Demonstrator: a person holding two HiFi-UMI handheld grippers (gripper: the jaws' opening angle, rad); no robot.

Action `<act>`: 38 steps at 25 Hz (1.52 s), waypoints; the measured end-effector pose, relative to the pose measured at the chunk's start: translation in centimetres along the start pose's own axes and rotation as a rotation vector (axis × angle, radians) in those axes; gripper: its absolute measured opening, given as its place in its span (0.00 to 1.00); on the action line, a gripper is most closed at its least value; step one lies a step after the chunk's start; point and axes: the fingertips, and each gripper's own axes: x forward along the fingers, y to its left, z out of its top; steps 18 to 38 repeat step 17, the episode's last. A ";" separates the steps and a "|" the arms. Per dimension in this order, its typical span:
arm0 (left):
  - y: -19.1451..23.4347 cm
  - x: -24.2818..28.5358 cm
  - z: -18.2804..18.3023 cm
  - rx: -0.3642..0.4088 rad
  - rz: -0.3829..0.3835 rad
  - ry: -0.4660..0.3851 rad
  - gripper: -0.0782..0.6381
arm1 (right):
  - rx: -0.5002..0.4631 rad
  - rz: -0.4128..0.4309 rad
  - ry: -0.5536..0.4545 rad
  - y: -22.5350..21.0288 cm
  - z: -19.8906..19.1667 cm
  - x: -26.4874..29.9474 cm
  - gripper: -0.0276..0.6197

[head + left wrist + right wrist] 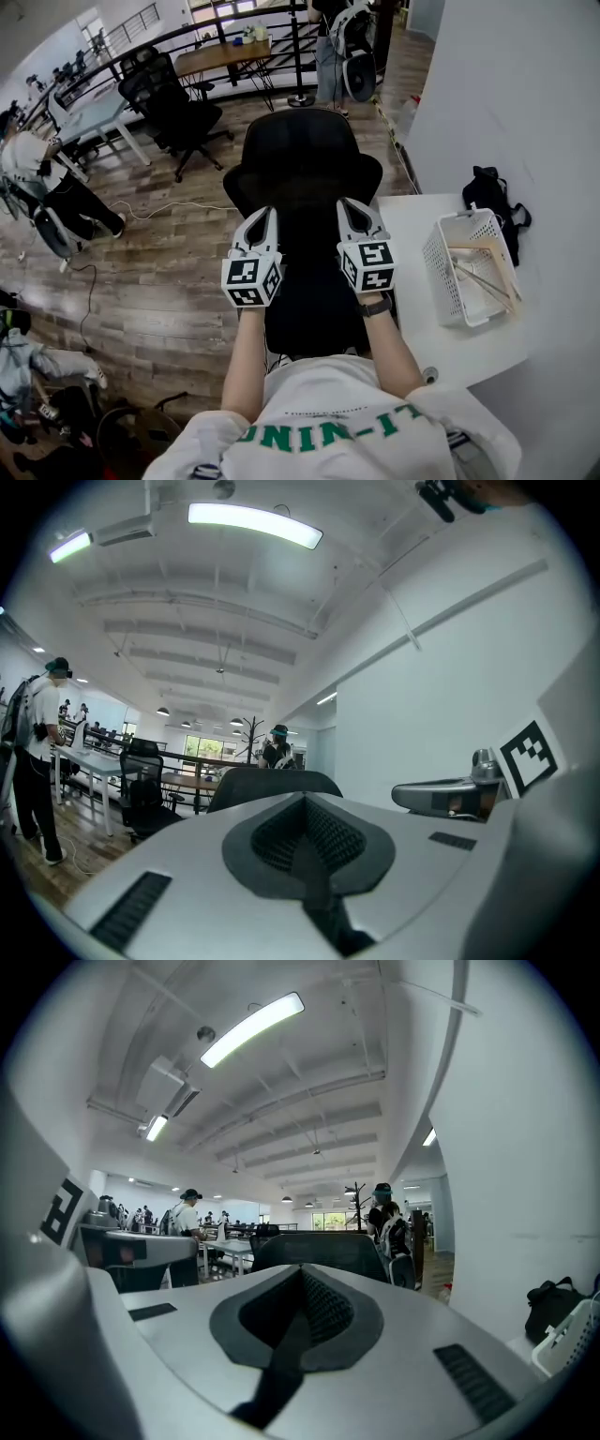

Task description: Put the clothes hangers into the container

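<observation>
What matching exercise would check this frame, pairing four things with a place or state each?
Things:
1 hangers
2 black bag
3 right gripper
4 office chair

Places or states:
A jaws together, nothing between them
B inside the white basket
C against the wall, beyond the basket
D beneath the raised gripper

Pairs: 1-B, 2-C, 3-A, 4-D.

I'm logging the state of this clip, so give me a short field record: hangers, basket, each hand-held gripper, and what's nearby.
hangers: lying inside the basket
basket: white, on the table, by the wall
left hand-held gripper: shut, empty, held over the chair
right hand-held gripper: shut, empty, beside the left one
bag: black, behind the basket
</observation>
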 end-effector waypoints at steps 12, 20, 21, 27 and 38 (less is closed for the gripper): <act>0.3 -2.2 0.2 0.014 0.037 -0.033 0.13 | 0.037 0.024 -0.014 1.6 0.1 -1.3 0.06; 0.7 -3.4 0.1 0.009 0.020 -0.045 0.13 | 0.056 0.039 -0.020 2.8 0.0 -1.4 0.06; 0.7 -3.4 0.1 0.009 0.020 -0.045 0.13 | 0.056 0.039 -0.020 2.8 0.0 -1.4 0.06; 0.7 -3.4 0.1 0.009 0.020 -0.045 0.13 | 0.056 0.039 -0.020 2.8 0.0 -1.4 0.06; 0.7 -3.4 0.1 0.009 0.020 -0.045 0.13 | 0.056 0.039 -0.020 2.8 0.0 -1.4 0.06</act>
